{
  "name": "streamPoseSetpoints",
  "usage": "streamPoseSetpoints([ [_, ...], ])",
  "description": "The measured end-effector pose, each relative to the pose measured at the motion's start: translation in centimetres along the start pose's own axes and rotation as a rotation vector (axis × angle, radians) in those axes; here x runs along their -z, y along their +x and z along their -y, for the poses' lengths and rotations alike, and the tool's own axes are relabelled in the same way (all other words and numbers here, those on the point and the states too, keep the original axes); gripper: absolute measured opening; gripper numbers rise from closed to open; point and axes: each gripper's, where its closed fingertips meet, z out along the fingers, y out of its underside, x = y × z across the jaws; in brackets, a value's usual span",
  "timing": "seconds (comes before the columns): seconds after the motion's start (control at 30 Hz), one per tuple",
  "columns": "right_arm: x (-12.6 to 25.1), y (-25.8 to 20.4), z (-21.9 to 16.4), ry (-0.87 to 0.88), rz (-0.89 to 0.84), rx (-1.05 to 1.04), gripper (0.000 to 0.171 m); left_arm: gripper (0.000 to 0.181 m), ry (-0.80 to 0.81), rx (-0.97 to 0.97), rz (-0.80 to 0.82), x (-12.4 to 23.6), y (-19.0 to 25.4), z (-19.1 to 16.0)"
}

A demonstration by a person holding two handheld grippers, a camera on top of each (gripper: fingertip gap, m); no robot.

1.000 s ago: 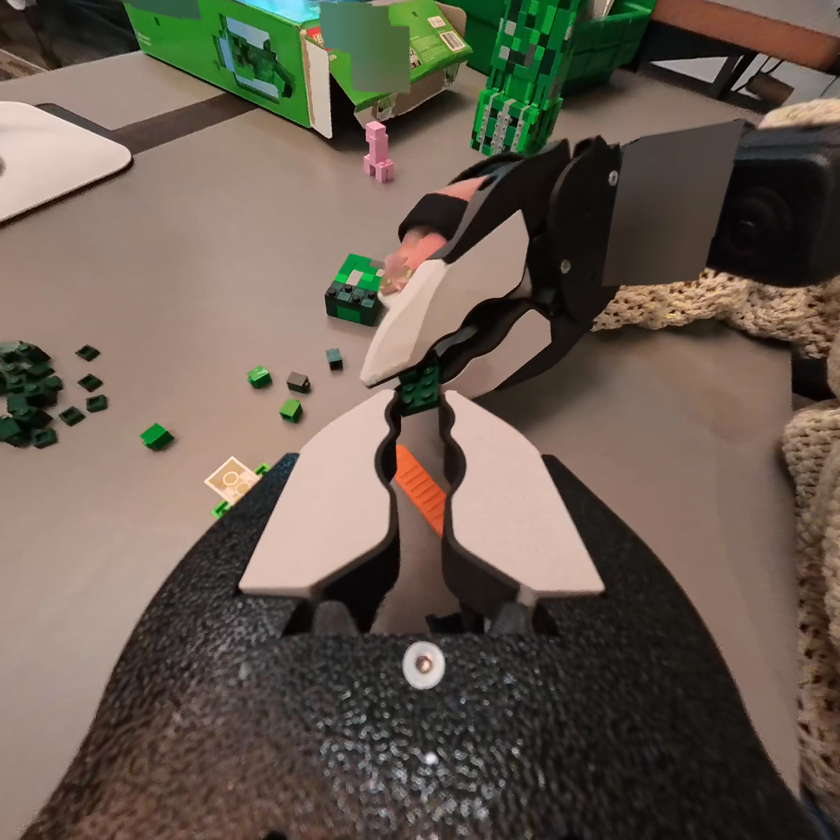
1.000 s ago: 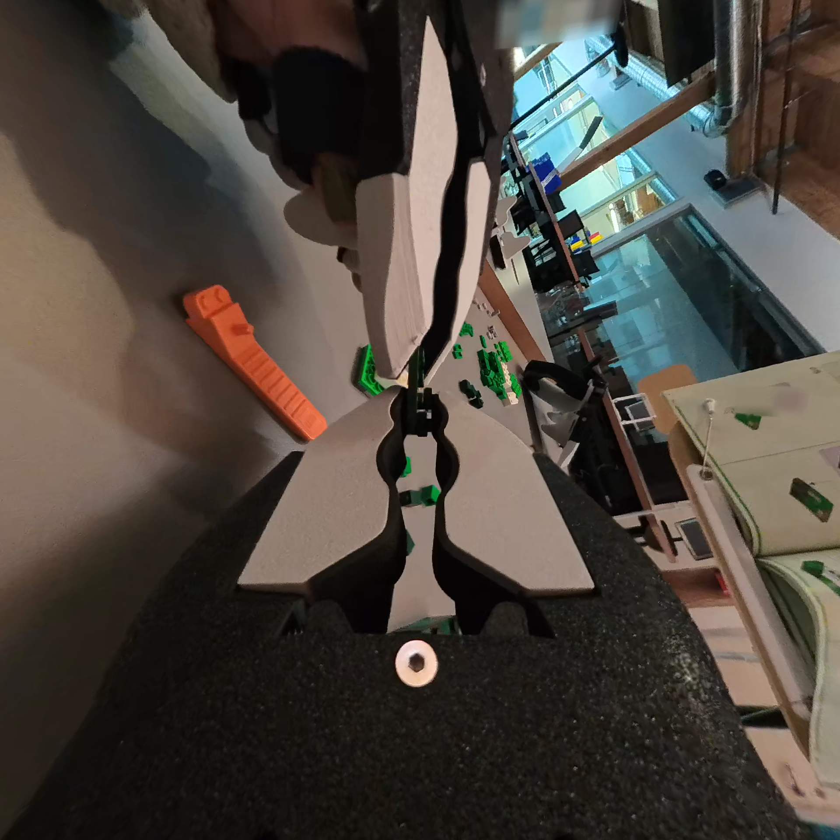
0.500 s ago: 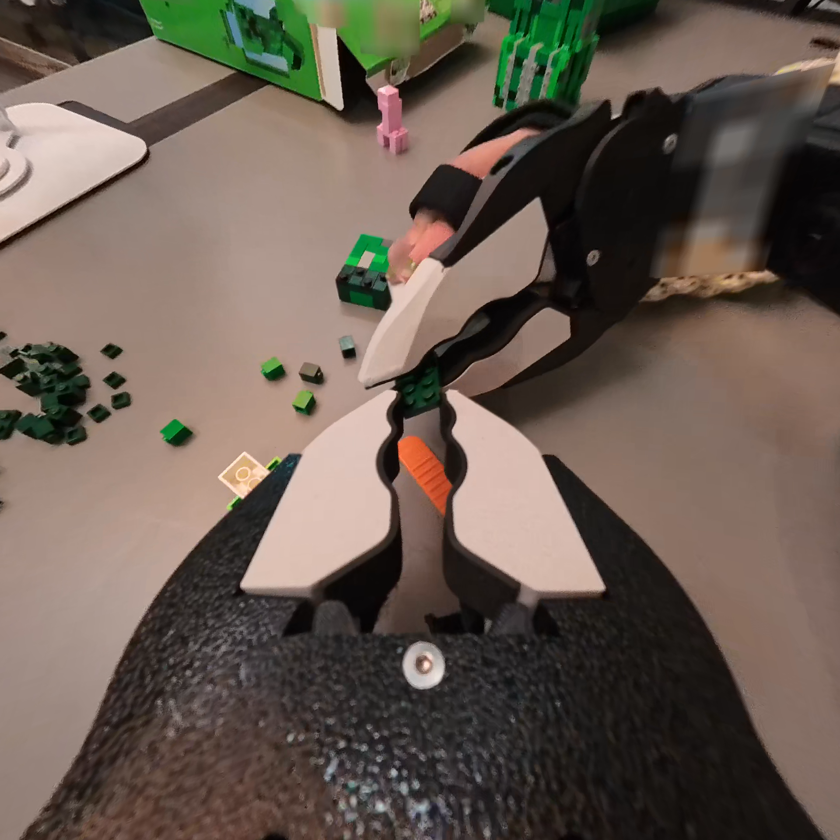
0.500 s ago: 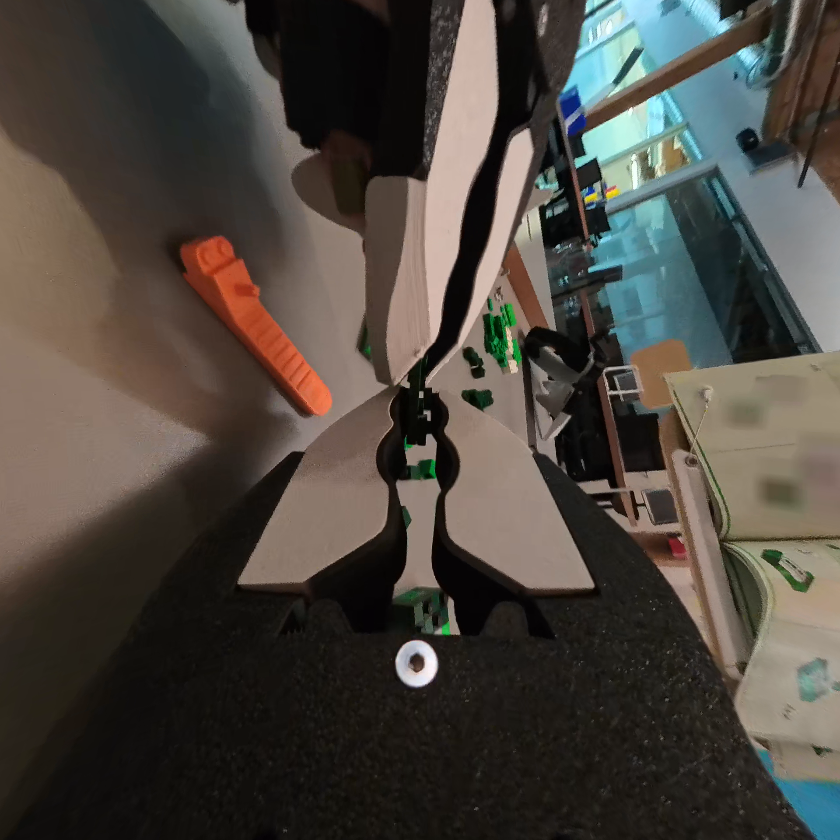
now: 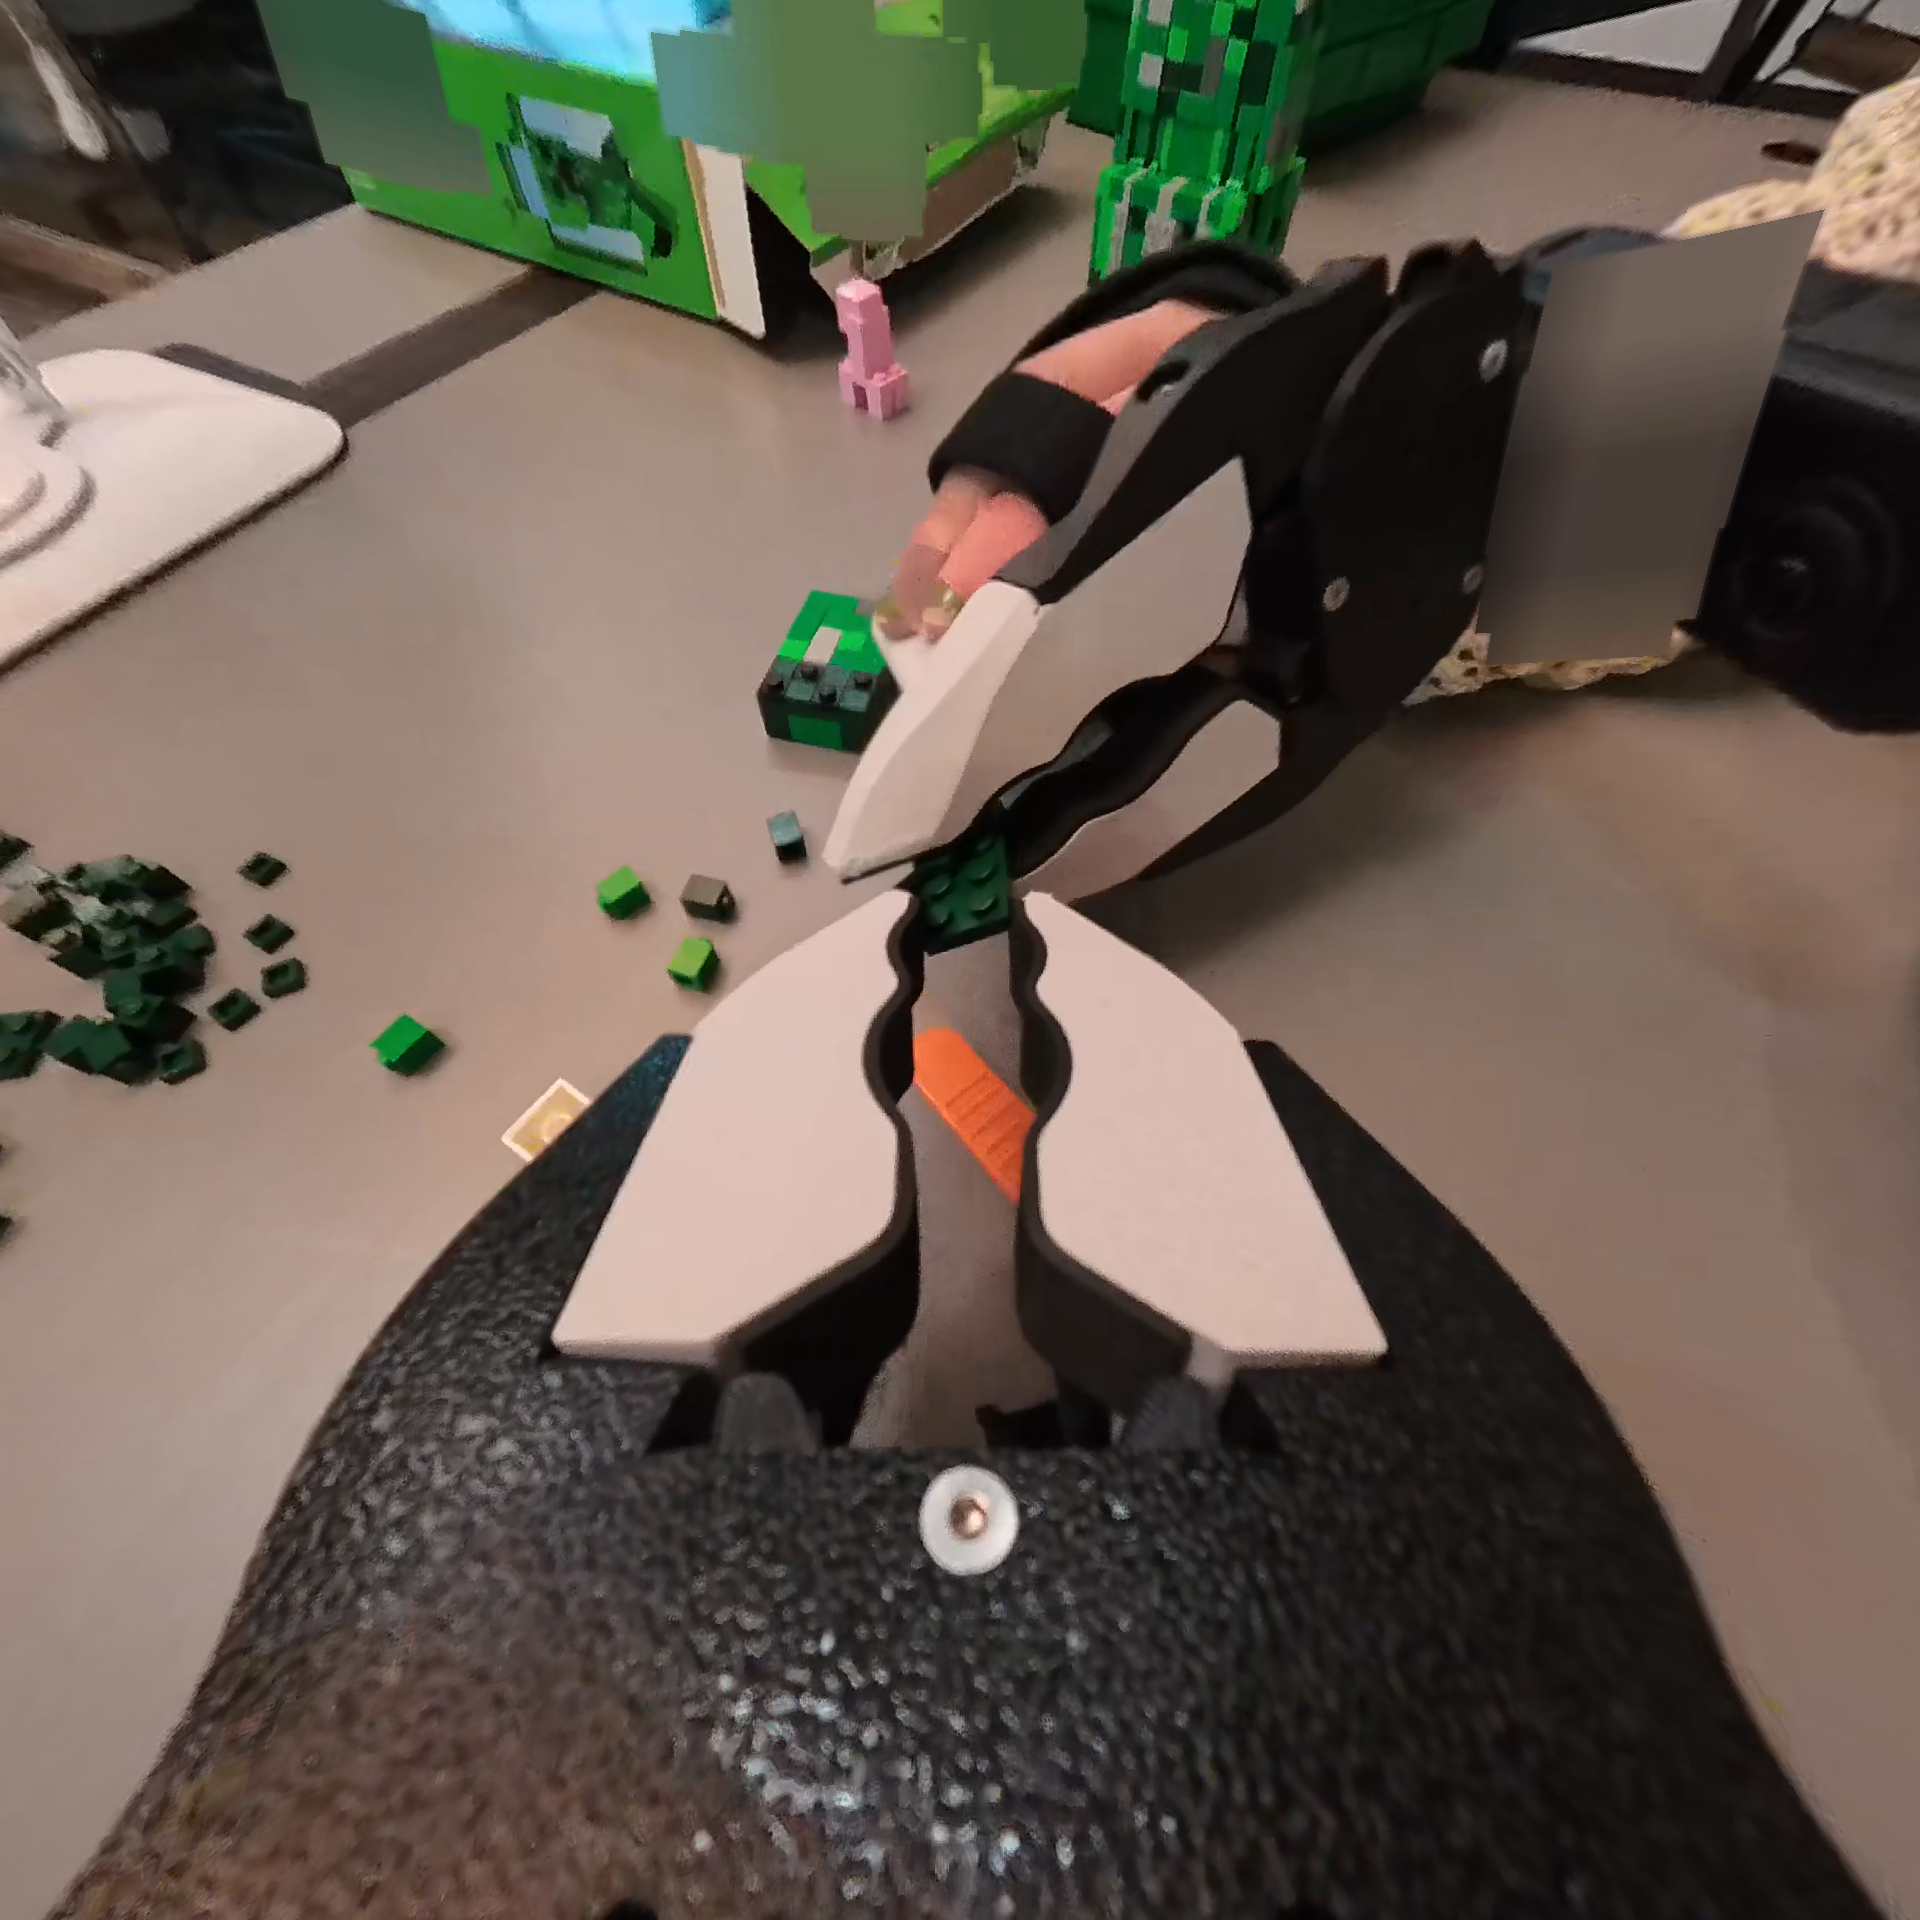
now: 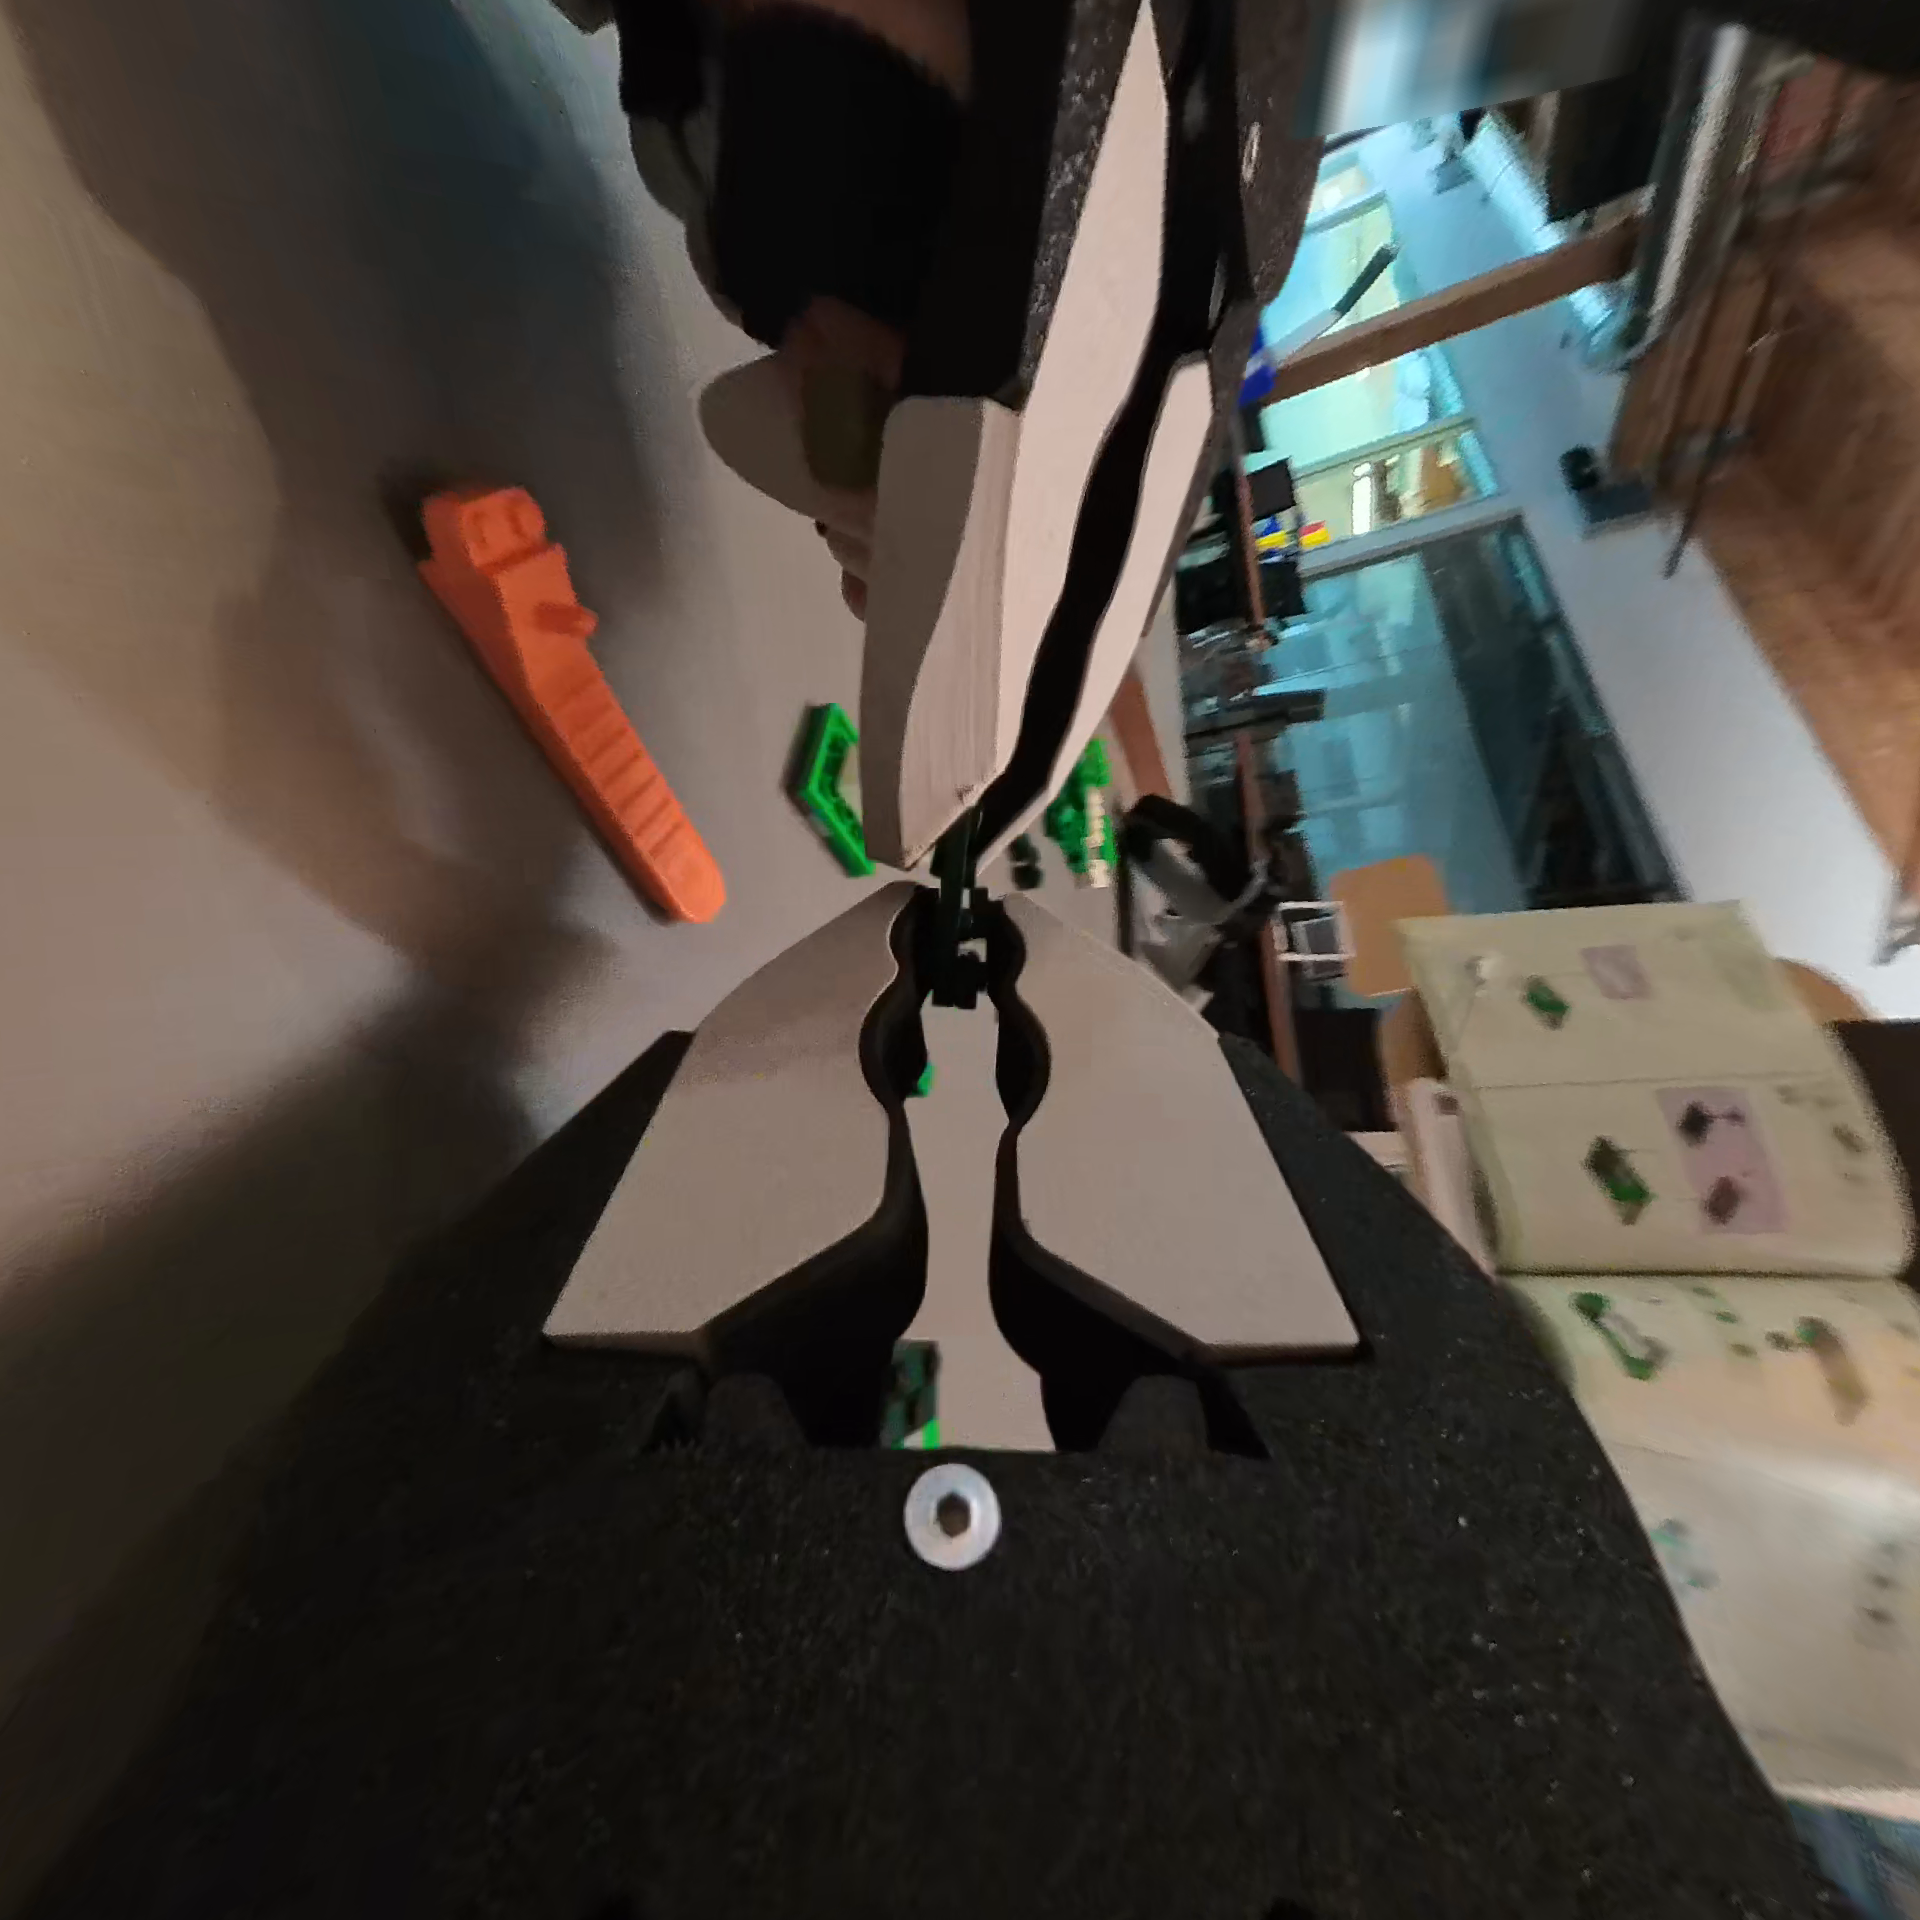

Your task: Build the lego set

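A small dark green Lego plate [image 5: 966,896] is held above the grey table [image 5: 520,582], pinched from both sides. My left gripper [image 5: 961,920] is shut on its near end. My right gripper [image 5: 940,868] comes in from the upper right and is shut on its far end, tip to tip with the left. In the right wrist view the plate [image 6: 956,951] shows edge-on between my right gripper [image 6: 951,920], with the left gripper [image 6: 951,847] reaching down from above. A small green and dark green cube build [image 5: 831,670] sits on the table behind them.
An orange brick separator [image 5: 971,1117] [image 6: 582,707] lies under the grippers. Loose green pieces [image 5: 104,966] lie at the left, with a few nearer [image 5: 691,956]. A pink figure [image 5: 871,348], a green block figure [image 5: 1195,135] and a green box [image 5: 561,177] stand behind. An open instruction booklet [image 6: 1662,1195] lies at the right.
Both grippers stay shut on the green plate, tip to tip. They have shifted slightly together, and the right wrist view has swung so more of the booklet shows.
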Motion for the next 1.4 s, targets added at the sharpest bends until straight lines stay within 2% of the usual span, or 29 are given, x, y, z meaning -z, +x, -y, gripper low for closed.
streamPoseSetpoints([
  [0.1, 0.4, 1.2, 0.1, -0.002, -0.096, 0.110, 0.008, 0.015, 0.048, -0.064, 0.046, 0.1, 0.0, 0.9],
  [0.33, 1.0, 2.4, 0.1, 0.000, -0.229, 0.177, 0.009, 0.015, 0.101, -0.224, 0.161, 0.1, 0.0, 2.1],
  [0.57, 1.0, 2.5, 0.2, 0.012, -0.241, 0.155, 0.010, 0.015, 0.101, -0.252, 0.170, 0.2, 0.1, 2.2],
  [0.73, 1.0, 2.6, -0.2, 0.015, -0.221, 0.092, 0.016, 0.015, 0.099, -0.274, 0.168, 0.1, 0.4, 2.4],
  [1.03, 0.9, 2.5, -1.0, 0.003, -0.194, 0.025, 0.014, 0.015, 0.089, -0.273, 0.170, 0.4, 0.2, 2.2],
  [1.2, 1.1, 3.5, -3.5, -0.079, -0.218, -0.154, 0.011, 0.015, 0.151, -0.217, 0.290, 2.1, -2.3, 2.7],
  [1.4, 2.5, 5.1, -5.6, -0.025, -0.269, -0.497, 0.005, 0.015, 0.162, -0.190, 0.397, 2.6, -4.9, 1.6],
])
